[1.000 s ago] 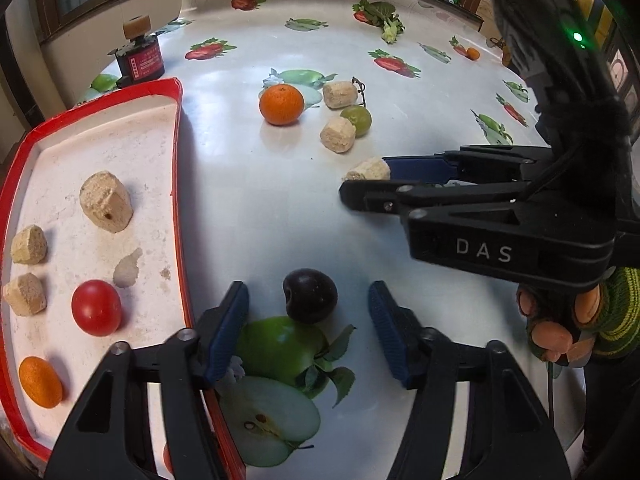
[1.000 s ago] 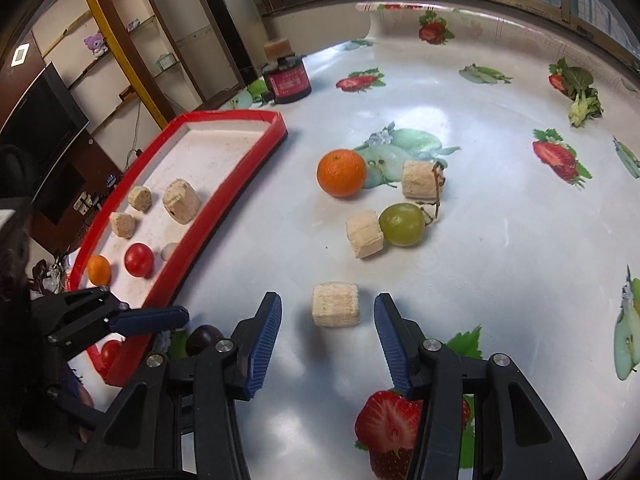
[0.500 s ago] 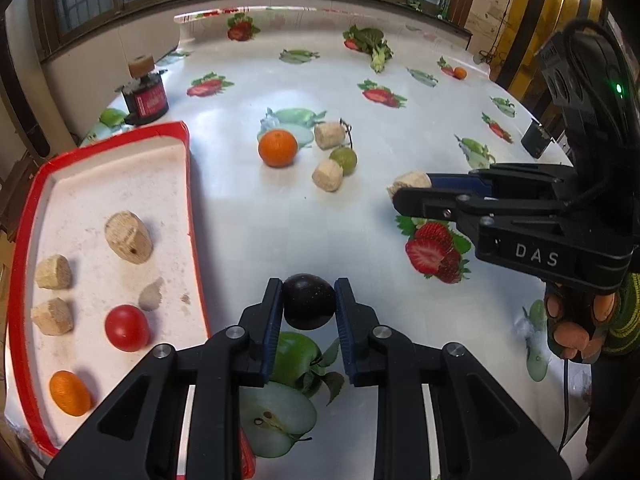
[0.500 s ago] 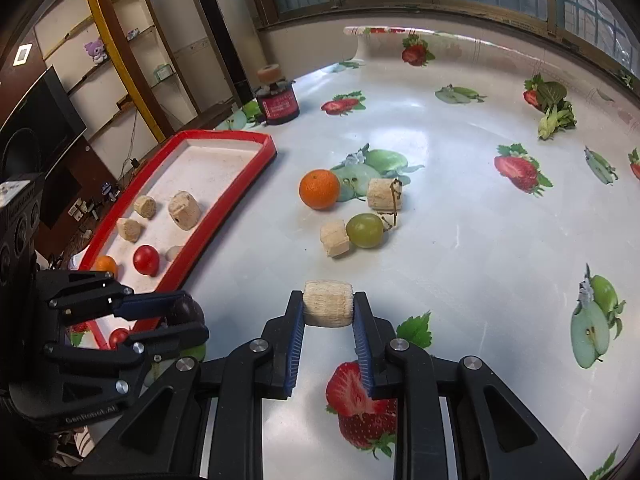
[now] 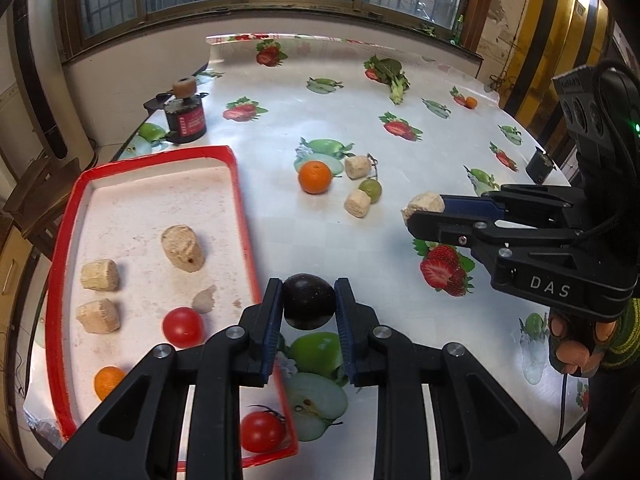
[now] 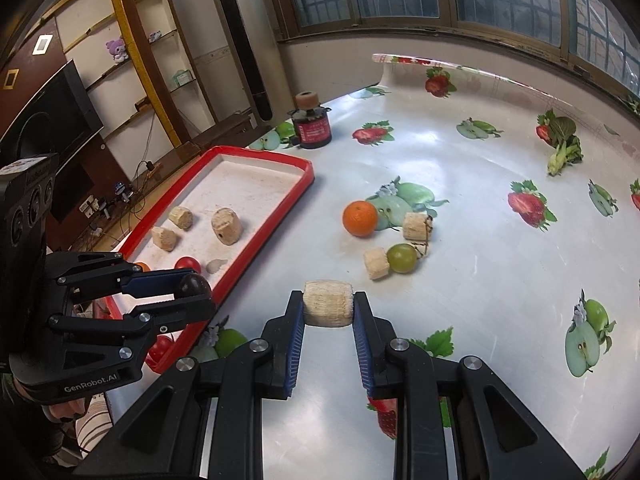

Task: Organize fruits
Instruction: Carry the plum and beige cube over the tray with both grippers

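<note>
Inside the red tray (image 5: 64, 264) lie corks, tomatoes and a tangerine; left claw (image 5: 308, 308) grips a plum (image 5: 309, 306), right claw (image 6: 328, 312) a cork (image 6: 328, 308).

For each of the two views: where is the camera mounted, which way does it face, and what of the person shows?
Left wrist: rides the left gripper, looking down at the dark plum it grips beside the red tray; fingertips show at right.
Right wrist: rides the right gripper, looking down along its fingers at the held cork block; a hand shows at lower left.
Shared: tray, orange, each other's gripper.
</note>
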A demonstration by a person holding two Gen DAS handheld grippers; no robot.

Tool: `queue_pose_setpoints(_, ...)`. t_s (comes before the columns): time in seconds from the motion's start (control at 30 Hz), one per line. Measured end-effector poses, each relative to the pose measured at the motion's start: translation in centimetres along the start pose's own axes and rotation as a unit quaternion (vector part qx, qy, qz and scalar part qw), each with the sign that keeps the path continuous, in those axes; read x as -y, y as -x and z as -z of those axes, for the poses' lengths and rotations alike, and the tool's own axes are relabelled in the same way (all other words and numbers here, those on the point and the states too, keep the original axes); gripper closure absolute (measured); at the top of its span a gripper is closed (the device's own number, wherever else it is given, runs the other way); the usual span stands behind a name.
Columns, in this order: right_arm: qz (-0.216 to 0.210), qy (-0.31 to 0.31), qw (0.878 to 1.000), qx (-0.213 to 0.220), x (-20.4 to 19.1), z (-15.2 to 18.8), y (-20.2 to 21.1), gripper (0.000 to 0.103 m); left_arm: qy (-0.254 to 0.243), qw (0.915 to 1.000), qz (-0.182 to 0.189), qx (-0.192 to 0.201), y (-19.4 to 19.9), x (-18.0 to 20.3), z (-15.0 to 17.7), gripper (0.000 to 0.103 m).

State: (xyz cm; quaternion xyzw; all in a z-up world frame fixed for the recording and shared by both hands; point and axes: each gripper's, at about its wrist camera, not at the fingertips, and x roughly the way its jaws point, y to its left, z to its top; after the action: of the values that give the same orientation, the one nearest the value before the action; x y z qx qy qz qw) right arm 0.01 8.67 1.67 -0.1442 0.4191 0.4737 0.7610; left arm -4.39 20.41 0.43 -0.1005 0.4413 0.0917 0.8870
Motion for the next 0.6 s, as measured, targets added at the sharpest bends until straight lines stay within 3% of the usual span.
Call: queue_pose_setpoints(0.6,-0.023,0.031,0.999,0.0,-4.5,-3.6,-2.3,0.079,0.044,0.9983,-0.028,0.024,2.0,-6.5,-0.7,0.08)
